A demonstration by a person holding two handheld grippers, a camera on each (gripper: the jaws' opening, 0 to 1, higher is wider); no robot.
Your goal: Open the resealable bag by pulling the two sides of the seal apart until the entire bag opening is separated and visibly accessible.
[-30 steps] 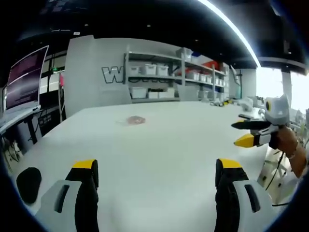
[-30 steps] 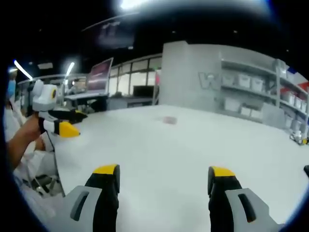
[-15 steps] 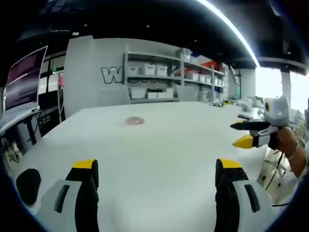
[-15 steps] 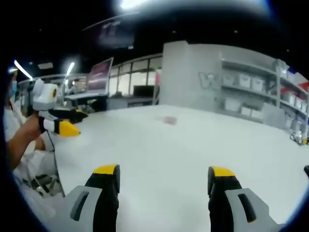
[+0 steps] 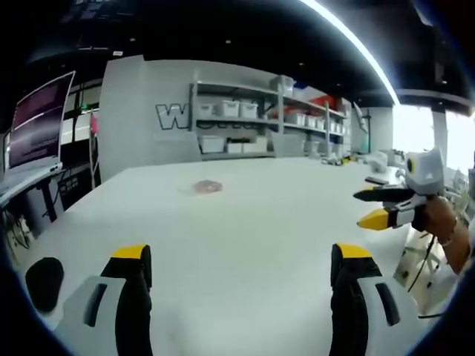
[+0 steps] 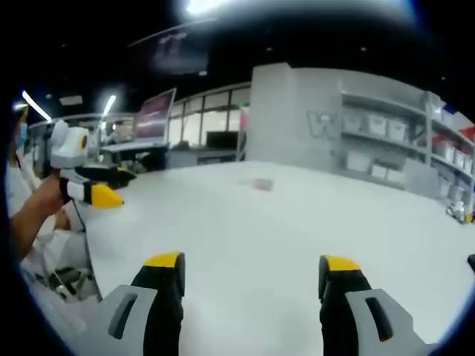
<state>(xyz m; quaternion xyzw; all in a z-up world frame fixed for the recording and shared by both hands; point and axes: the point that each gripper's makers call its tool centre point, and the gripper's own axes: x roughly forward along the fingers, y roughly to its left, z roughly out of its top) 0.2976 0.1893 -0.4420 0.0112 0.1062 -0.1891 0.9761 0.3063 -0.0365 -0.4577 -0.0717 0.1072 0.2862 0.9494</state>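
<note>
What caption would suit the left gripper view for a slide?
Open left gripper above a white table, small resealable bag lying far ahead, right gripper at the right edge.

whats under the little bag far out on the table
The resealable bag lies flat on the bare white table, nothing else visible beneath it. It is too small and far away to tell what is inside.
</note>
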